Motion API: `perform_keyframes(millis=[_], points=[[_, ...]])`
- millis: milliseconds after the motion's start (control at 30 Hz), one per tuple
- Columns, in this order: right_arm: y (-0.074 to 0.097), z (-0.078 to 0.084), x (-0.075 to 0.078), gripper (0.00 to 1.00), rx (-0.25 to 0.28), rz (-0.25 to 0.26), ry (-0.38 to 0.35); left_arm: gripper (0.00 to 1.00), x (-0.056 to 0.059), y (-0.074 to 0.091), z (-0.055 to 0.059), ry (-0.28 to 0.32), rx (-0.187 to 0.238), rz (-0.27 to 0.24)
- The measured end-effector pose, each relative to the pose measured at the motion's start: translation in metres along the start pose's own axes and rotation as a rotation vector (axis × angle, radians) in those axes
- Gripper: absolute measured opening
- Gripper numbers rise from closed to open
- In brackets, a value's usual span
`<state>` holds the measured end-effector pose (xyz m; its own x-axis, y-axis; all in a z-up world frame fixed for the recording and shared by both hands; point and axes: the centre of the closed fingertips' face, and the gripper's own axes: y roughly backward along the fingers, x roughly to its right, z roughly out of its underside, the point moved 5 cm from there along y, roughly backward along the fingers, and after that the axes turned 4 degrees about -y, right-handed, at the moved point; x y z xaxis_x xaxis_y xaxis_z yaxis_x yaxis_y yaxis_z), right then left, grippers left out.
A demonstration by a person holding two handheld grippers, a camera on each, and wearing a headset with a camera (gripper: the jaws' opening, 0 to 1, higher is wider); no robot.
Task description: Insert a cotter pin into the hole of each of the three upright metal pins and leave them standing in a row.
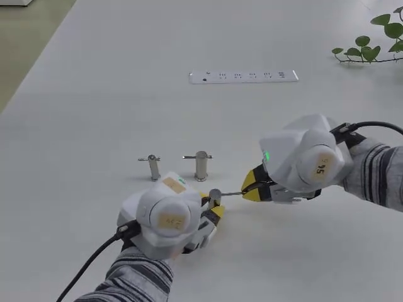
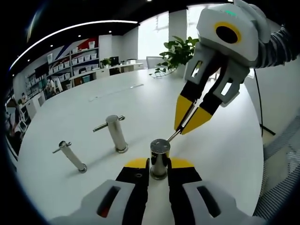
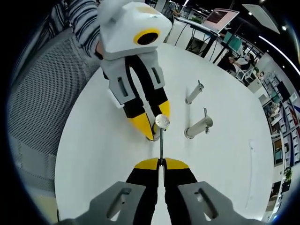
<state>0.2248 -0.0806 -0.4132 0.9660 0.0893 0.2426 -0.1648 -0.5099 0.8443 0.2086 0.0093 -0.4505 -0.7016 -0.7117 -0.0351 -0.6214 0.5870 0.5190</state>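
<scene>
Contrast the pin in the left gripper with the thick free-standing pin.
The gripped pin sits in the left gripper; the free pin stands untouched. The free pin has a cotter pin through it; the gripped pin's is only at its side, held by the right gripper. Both stand upright.

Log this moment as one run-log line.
left gripper: shut on third pin, upright | right gripper: shut on cotter pin, tip at that pin's head | other two pins: standing, cotter pins in
</scene>
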Motion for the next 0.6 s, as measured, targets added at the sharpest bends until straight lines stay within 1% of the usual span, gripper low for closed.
perform_keyframes(millis=[67,200,333,433,600], points=[[0.001,-0.001,0.000,0.00,-0.002,0.000,0.010,0.10,0.001,-0.001,0.000,0.002,-0.001,0.005],[0.003,-0.004,0.001,0.00,0.011,-0.005,0.016,0.10,0.001,-0.002,0.001,0.002,0.001,0.006],[0.002,-0.009,0.000,0.00,0.025,-0.012,0.022,0.10,0.001,-0.002,0.001,0.001,0.004,0.014],[0.000,-0.012,0.000,0.00,0.024,-0.013,0.025,0.10,0.001,-0.002,0.002,0.003,0.005,0.016],[-0.001,-0.016,-0.002,0.00,0.023,-0.021,-0.016,0.10,0.002,-0.002,0.003,0.023,0.009,0.001]])
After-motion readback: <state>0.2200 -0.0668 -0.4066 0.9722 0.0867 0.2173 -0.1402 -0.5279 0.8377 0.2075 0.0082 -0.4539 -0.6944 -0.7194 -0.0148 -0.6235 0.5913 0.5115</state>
